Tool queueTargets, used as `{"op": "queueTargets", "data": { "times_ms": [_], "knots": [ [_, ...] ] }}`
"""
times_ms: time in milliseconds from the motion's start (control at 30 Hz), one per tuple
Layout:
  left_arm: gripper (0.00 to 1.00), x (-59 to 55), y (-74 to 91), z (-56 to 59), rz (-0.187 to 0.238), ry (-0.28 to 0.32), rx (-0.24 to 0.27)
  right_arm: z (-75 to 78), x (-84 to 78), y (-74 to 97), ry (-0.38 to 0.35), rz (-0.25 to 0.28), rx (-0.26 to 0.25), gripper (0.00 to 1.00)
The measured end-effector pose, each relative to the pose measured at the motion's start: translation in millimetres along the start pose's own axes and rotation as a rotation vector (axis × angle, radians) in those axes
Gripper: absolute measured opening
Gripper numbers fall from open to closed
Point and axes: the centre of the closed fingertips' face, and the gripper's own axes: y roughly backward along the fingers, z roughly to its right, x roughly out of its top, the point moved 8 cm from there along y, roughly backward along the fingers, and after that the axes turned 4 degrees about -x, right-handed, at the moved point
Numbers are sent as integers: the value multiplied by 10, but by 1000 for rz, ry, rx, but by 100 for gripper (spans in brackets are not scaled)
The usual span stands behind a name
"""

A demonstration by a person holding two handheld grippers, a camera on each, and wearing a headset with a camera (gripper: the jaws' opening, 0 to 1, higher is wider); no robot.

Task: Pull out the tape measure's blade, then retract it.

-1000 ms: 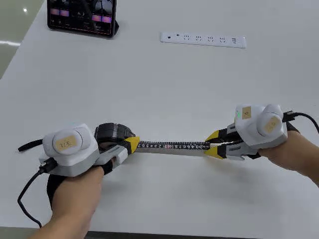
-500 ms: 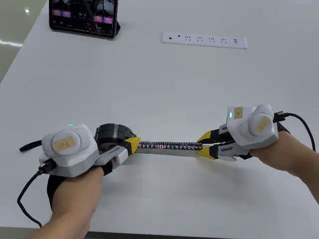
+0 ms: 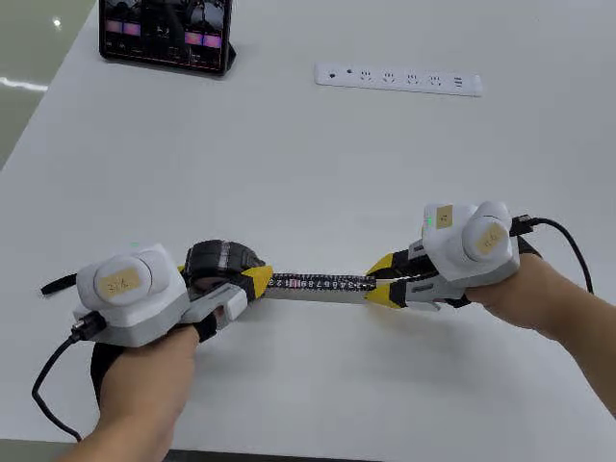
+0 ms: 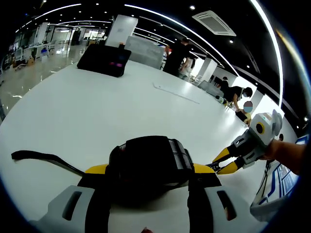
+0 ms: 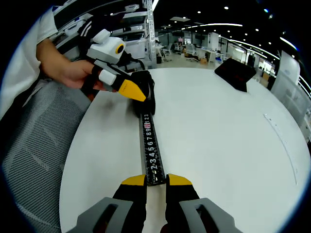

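Note:
A black tape measure case (image 3: 219, 261) rests on the white table, and my left gripper (image 3: 252, 279) is shut on it; in the left gripper view the case (image 4: 149, 162) sits between the yellow-tipped jaws. Its black blade (image 3: 318, 283) with white numbers runs to the right, just over the table. My right gripper (image 3: 378, 279) is shut on the blade's end. In the right gripper view the blade (image 5: 149, 153) runs from the jaws (image 5: 155, 181) back to the case (image 5: 145, 86), held by the left gripper (image 5: 125, 89).
A dark tablet (image 3: 166, 31) stands at the far left of the table and a white power strip (image 3: 397, 79) lies at the far middle. A black strap (image 4: 41, 158) trails from the case. People stand beyond the table in the left gripper view.
My right gripper has moved left toward the case, and the exposed blade is shorter. The left gripper and case have stayed in place.

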Motion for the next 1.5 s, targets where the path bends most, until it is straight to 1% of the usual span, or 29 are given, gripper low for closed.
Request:
{"op": "queueTargets", "data": {
  "times_ms": [367,667,867,1133,1500],
  "knots": [
    [60,4,3,3,1,6,-5,-23,136,-133,-2,31,21,11],
    [60,4,4,-5,4,12,-8,-35,213,-218,-5,46,31,11],
    [60,-3,6,-9,2,7,-10,-63,264,-312,-12,59,40,11],
    [60,-6,7,-14,2,10,-13,-79,331,-373,-27,78,49,11],
    [60,-2,6,-24,3,14,-15,-97,419,-460,-26,92,58,11]
  ]
}}
